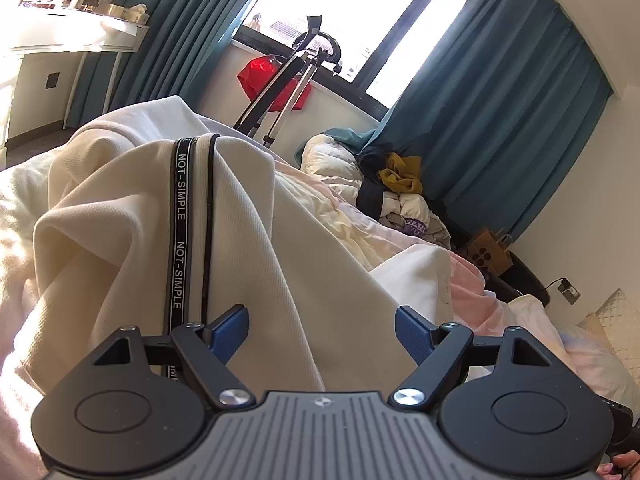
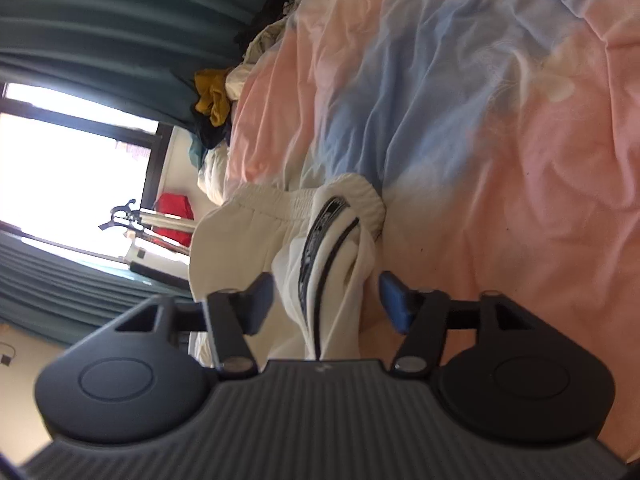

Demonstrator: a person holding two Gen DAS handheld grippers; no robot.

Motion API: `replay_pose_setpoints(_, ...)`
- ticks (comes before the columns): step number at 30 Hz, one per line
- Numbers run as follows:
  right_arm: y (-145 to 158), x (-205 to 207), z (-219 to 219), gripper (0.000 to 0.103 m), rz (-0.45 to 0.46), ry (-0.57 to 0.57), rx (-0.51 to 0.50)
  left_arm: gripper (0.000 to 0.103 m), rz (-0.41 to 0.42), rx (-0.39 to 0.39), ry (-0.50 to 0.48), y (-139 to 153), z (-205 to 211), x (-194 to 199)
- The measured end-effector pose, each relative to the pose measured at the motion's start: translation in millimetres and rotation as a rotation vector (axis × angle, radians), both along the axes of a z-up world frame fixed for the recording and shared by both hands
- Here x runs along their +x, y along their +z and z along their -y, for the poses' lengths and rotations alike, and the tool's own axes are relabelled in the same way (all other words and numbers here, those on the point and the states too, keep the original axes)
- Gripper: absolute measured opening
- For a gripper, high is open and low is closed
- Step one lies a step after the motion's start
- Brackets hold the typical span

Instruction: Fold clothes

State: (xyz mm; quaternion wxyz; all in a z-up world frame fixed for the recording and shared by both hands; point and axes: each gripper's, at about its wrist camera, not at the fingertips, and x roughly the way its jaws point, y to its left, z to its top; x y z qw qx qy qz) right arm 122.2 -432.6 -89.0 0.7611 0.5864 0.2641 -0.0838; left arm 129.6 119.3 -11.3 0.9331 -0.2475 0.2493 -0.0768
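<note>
Bed (image 2: 520, 160): both hand-held grippers (image 1: 322, 334) wide apart w/ cream trousers (image 1: 248, 240) between.

- A wide window (image 1: 360, 12) with a dark frame sits at twelve o'clock in the left wrist view, overexposed with daylight.
- Teal curtains (image 1: 500, 92) hang on both sides of it, the fuller one toward two o'clock.
- A white dresser (image 1: 60, 44) carrying small bottles stands at ten o'clock, sunlit.
- The wall (image 1: 592, 208) at three o'clock is white, with a wall socket (image 1: 570, 291) low down.
- A pink and blue bedsheet (image 2: 500, 120) fills the right wrist view from twelve to four o'clock.
</note>
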Motion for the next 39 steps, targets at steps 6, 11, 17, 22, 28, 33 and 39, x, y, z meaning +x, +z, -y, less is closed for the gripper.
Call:
replay_pose_setpoints(6, -30.8, 49.5, 21.0, 0.082, 0.022, -0.014, 0.168, 0.082, 0.001, -0.019, 0.017, 0.0, 0.1, 5.2)
replay_pose_setpoints(11, -54.7, 104.5, 22.2, 0.082, -0.015, 0.056, 0.147, 0.082, -0.007, -0.020, 0.012, -2.8, -0.2, 8.8)
replay_pose_setpoints(17, -67.2, 139.7, 27.4, 0.039, -0.011, 0.055, 0.139, 0.082, 0.002, 0.016, -0.014, -9.7, 5.7, 11.1)
replay_pose_setpoints(22, 3.8, 143.7, 2.7, 0.016, 0.146, 0.044, -0.167, 0.082, 0.011, 0.009, -0.024, -14.3, 8.7, 15.1)
replay_pose_setpoints(28, 86.3, 135.2, 25.4, 0.015, 0.394, -0.094, -0.383, 0.082, 0.042, -0.016, -0.025, -8.5, 9.4, 8.6)
replay_pose_setpoints(33, 86.8, 125.5, 78.0, 0.015, 0.408, -0.267, -0.451, 0.082, 0.112, 0.010, -0.054, 4.9, 17.9, 1.3)
replay_pose_setpoints(39, -16.7, 103.2, 149.3, 0.015, 0.141, -0.431, -0.393, 0.082, 0.132, 0.046, -0.077, 9.8, 36.6, 5.9)
